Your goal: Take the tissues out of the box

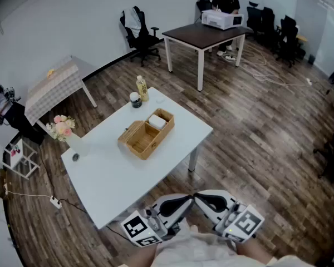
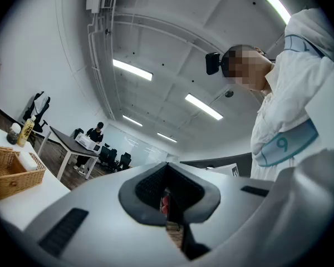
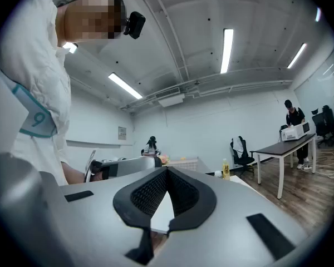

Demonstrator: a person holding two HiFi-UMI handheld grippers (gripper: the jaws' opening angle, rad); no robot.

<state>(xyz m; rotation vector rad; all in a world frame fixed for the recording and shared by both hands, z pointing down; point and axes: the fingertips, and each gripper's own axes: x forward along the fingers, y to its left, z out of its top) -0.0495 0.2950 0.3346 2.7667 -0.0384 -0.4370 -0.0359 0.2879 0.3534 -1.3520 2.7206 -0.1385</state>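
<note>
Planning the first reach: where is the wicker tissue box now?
In the head view, the wicker box sits near the middle of the white table, with the bottle and jar just beyond it.

Near worktop [image 1: 117, 182] half left bare. Centre taken by wicker box [image 1: 146, 133], lid opened leftward; bottle [image 1: 142, 88], jar [image 1: 135, 99] behind it; flower vase [image 1: 72, 141] at left edge.

We log: white table [image 1: 117, 177] | wicker box [image 1: 146, 133] near centre | bottle [image 1: 142, 88] and jar [image 1: 135, 100] side by side, 12 o'clock corner | flower vase [image 1: 64, 129], 10 o'clock edge
</note>
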